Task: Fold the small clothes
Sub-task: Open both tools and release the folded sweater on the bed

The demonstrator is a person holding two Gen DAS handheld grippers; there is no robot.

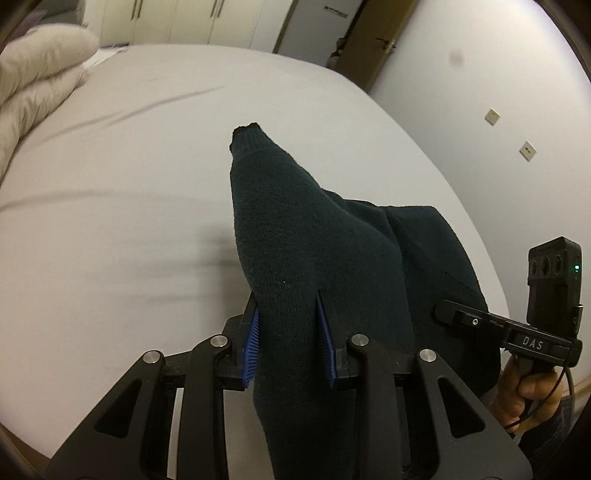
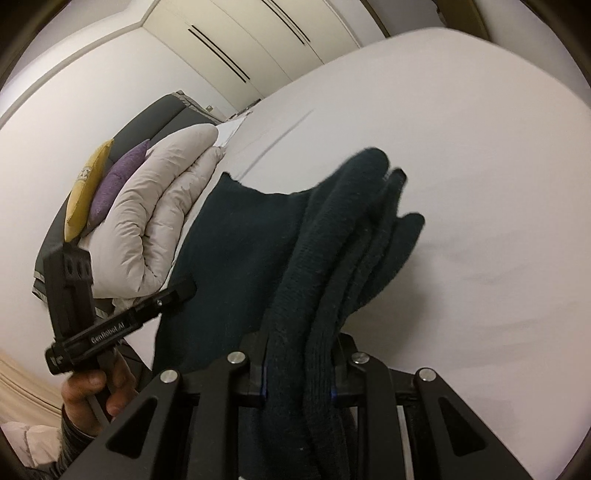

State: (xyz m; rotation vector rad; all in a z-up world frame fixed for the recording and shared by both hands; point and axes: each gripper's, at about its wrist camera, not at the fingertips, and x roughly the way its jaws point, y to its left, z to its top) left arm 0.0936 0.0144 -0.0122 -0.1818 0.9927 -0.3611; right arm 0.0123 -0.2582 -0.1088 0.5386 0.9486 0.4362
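A dark green knitted garment (image 1: pixel 303 229) hangs above the white bed (image 1: pixel 129 184), held up between both grippers. My left gripper (image 1: pixel 287 299) is shut on one bunched part, its blue pads pressed against the knit, and a narrow end of the fabric sticks up beyond the fingers. My right gripper (image 2: pixel 301 354) is shut on a thick, several-layer bundle of the same garment (image 2: pixel 332 240). A flat panel of cloth spans between the two. In each wrist view the other gripper shows at the side, its tip against the cloth: the right one (image 1: pixel 454 314) and the left one (image 2: pixel 181 290).
A folded beige duvet (image 2: pixel 159 206) lies at the head of the bed with a yellow pillow (image 2: pixel 86 188) and a purple pillow (image 2: pixel 118 177) behind it. Wardrobe doors (image 1: pixel 192 18) stand beyond the bed. A person's hand (image 2: pixel 96 391) grips the left handle.
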